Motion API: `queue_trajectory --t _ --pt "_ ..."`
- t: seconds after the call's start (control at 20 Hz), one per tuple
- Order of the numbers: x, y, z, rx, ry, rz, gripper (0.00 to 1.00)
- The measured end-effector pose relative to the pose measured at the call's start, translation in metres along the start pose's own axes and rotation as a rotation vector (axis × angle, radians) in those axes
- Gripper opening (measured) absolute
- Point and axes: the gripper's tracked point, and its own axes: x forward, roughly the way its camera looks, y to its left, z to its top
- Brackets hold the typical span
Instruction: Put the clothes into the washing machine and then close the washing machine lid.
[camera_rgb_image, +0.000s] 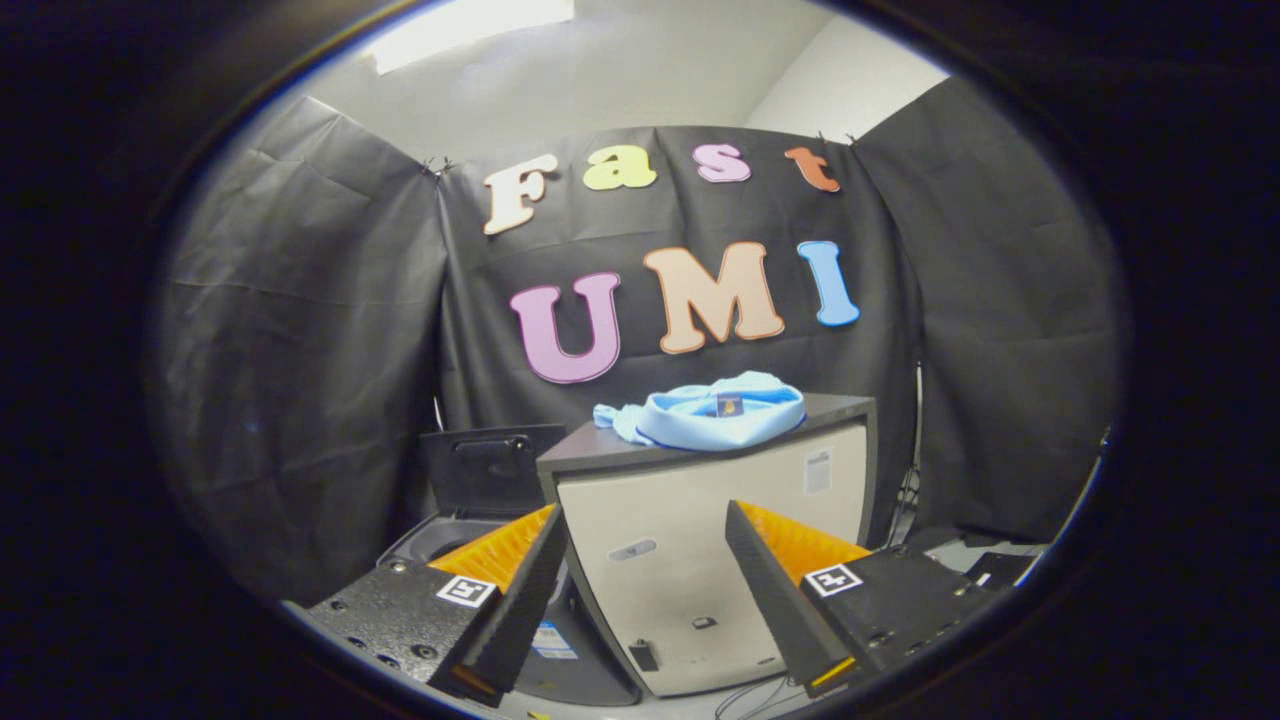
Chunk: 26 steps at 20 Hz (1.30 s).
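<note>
A light blue garment (712, 412) lies folded on top of a pale cabinet with a dark top (690, 520), well beyond my fingers. To the left of the cabinet stands a dark top-loading washing machine (445, 540) with its lid (490, 465) raised upright against the wall; its round tub opening shows behind my left finger. My gripper (645, 525) is open, its two fingers spread wide with nothing between them, held low in front of the cabinet's face.
Black cloth walls close the booth at the back and on both sides. Cables and dark gear (985, 570) lie on the floor to the right of the cabinet. A cable runs on the floor under the cabinet's front.
</note>
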Motion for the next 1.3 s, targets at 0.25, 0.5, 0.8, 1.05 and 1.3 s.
queue_trajectory --t 0.25,0.5,0.8,1.05,1.3 --pt "0.060 -0.011 0.046 -0.019 -0.037 -0.057 0.96" --pt "0.146 -0.041 0.067 -0.038 0.023 -0.162 0.97" --pt "0.241 -0.077 0.056 -0.148 0.211 -0.236 0.97" --pt "0.288 -0.092 0.037 -0.235 0.397 -0.287 0.97" --pt "0.296 -0.088 -0.018 -0.168 0.626 -0.260 0.98"
